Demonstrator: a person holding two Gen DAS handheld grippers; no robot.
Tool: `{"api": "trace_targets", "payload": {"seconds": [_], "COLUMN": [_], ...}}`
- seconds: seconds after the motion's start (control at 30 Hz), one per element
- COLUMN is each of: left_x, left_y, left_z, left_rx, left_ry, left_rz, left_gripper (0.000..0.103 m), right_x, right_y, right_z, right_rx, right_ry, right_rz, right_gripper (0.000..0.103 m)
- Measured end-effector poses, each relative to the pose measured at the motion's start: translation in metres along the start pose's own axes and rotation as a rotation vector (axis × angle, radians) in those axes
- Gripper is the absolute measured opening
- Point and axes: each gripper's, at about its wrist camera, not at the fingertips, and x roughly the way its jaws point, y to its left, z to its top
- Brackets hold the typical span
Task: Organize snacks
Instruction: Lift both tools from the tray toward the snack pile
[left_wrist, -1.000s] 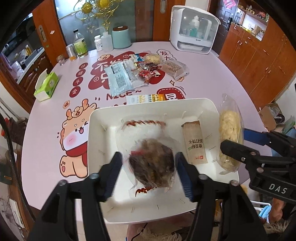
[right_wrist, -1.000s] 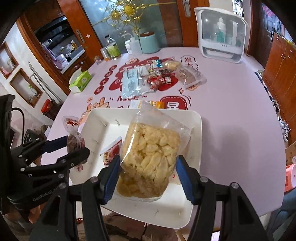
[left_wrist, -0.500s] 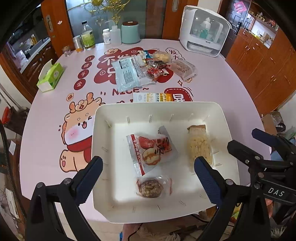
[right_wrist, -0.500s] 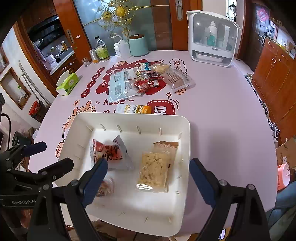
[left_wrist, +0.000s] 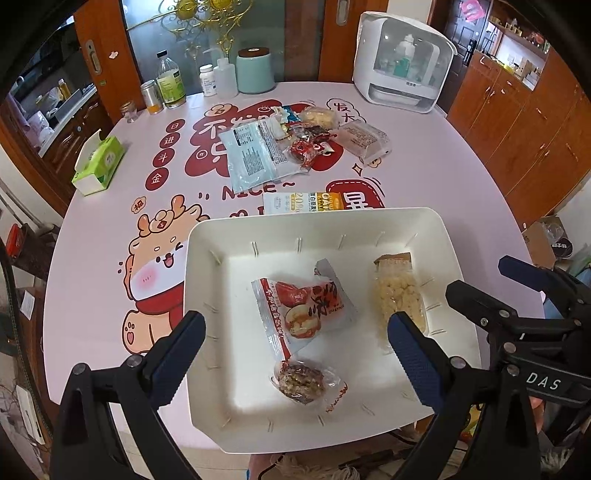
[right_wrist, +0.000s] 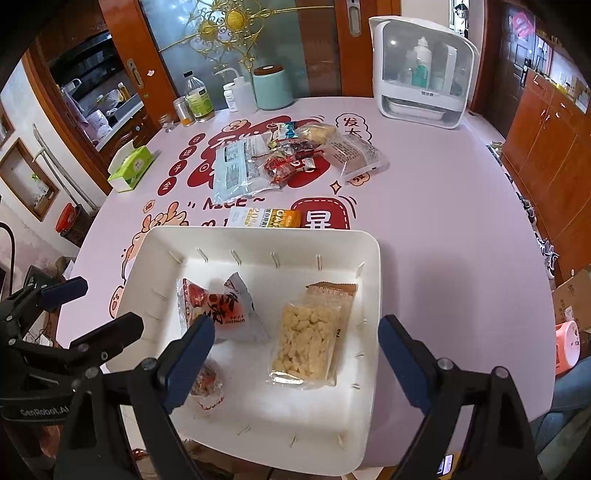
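A white tray (left_wrist: 207, 258) (right_wrist: 369, 266) sits at the table's near edge. In it lie a red and white snack packet (left_wrist: 304, 306) (right_wrist: 221, 310), a small clear bag of dark nut candy (left_wrist: 301, 384) (right_wrist: 207, 382), and a clear bag of yellow puffed snack (left_wrist: 399, 299) (right_wrist: 306, 341) on a brown packet (left_wrist: 393, 259) (right_wrist: 332, 291). My left gripper (left_wrist: 295, 356) is open and empty above the tray's near part. My right gripper (right_wrist: 295, 354) is open and empty above the tray. More snack packets (left_wrist: 291, 147) (right_wrist: 284, 158) lie in a pile at mid table.
A yellow and white oat bar packet (left_wrist: 301, 203) (right_wrist: 264, 218) lies just behind the tray. A green tissue box (left_wrist: 98, 166) (right_wrist: 131, 168) is at the left. Bottles and a teal jar (left_wrist: 255, 70) (right_wrist: 273, 88) stand at the back. A white appliance (left_wrist: 402, 62) (right_wrist: 421, 70) is back right.
Both grippers opened and let go: the dark nut candy bag and the yellow puffed snack bag now lie in the tray. Both grippers have drawn back and up.
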Motion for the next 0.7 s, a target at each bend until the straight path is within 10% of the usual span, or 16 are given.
{"api": "trace_targets", "payload": {"seconds": [0.7], "left_x": [0.031], "left_y": [0.011], "left_z": [0.019], "left_rx": [0.021], "left_ry": [0.066], "left_rz": [-0.030], "left_gripper": [0.099], "right_x": [0.029], "right_y": [0.003], "right_z": [0.009], "right_rx": [0.050], "right_ry": [0.047], "right_rz": [-0.003], "right_gripper": [0.091]}}
